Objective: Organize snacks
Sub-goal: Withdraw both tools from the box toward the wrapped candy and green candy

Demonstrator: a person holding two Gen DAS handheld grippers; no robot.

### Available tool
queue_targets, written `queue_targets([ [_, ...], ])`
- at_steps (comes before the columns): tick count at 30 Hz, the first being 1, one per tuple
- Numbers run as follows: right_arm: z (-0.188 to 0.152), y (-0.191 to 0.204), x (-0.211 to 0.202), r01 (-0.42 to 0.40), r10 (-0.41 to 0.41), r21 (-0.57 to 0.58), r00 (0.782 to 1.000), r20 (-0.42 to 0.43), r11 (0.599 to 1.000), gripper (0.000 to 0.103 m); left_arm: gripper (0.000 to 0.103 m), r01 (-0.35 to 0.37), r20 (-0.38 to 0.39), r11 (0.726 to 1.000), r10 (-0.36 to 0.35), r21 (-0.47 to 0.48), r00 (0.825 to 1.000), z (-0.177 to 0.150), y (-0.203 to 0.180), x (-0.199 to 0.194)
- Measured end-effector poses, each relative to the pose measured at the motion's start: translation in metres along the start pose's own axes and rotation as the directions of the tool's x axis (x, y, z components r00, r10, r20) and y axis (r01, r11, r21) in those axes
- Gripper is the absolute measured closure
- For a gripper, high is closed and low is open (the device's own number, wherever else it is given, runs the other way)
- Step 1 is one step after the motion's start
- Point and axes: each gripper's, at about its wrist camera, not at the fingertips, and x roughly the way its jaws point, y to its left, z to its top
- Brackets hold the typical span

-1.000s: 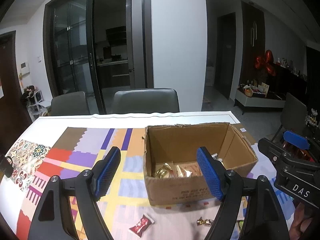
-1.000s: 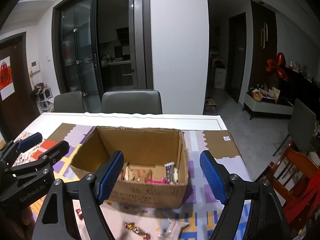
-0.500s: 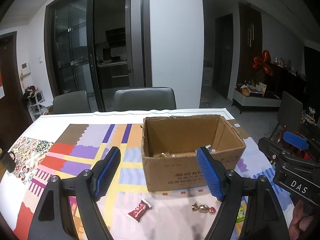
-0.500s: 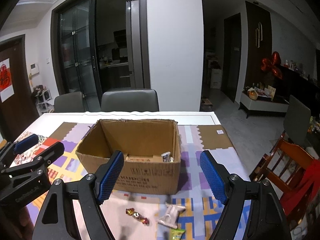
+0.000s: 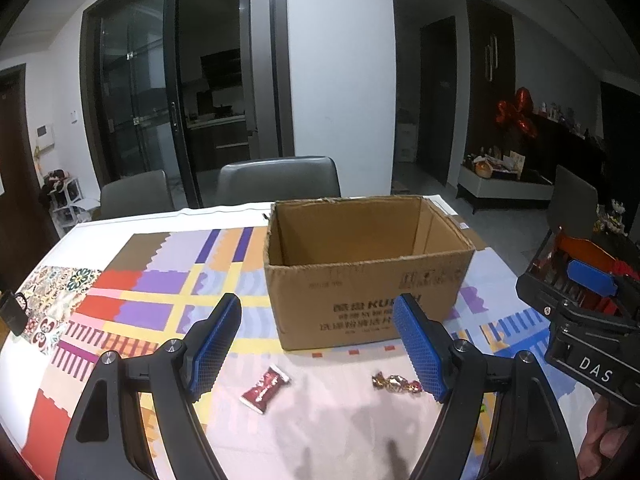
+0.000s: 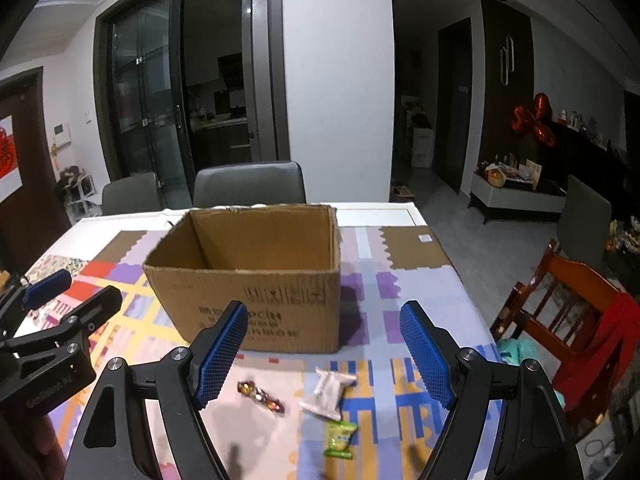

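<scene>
Both grippers (image 5: 316,344) (image 6: 324,350) pulled back from cardboard box (image 5: 360,280), still wide open, empty; contents now hidden

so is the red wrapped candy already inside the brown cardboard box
No, the red wrapped candy lies on the patterned tablecloth in front of the brown cardboard box, outside it.

A home's dining area is showing here: grey upholstered chairs (image 5: 276,178) are standing at a table (image 6: 376,216) that is wearing a bright patchwork cloth. Behind it, dark-framed glass sliding doors (image 5: 136,108) are opening onto a kitchen with a tall fridge (image 6: 254,76), while red foil balloons (image 5: 518,114) are hanging over a cluttered sideboard (image 6: 516,190).
</scene>
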Motion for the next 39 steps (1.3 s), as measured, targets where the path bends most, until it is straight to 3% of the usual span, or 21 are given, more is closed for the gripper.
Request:
queue_targets([
  [22,-0.048,-0.014,0.007,0.039,-0.037,0.012,0.995,-0.088,0.999,0.024,0.022,0.100,-0.055,0.993,-0.097,0.065,0.994,-0.038,-0.024,0.017],
  [39,-0.088,-0.015,0.040,0.074,-0.070,0.011,0.978,-0.195,0.997,0.024,0.019,0.213,-0.172,0.963,-0.184,0.167,0.968,-0.070,-0.039,0.062],
])
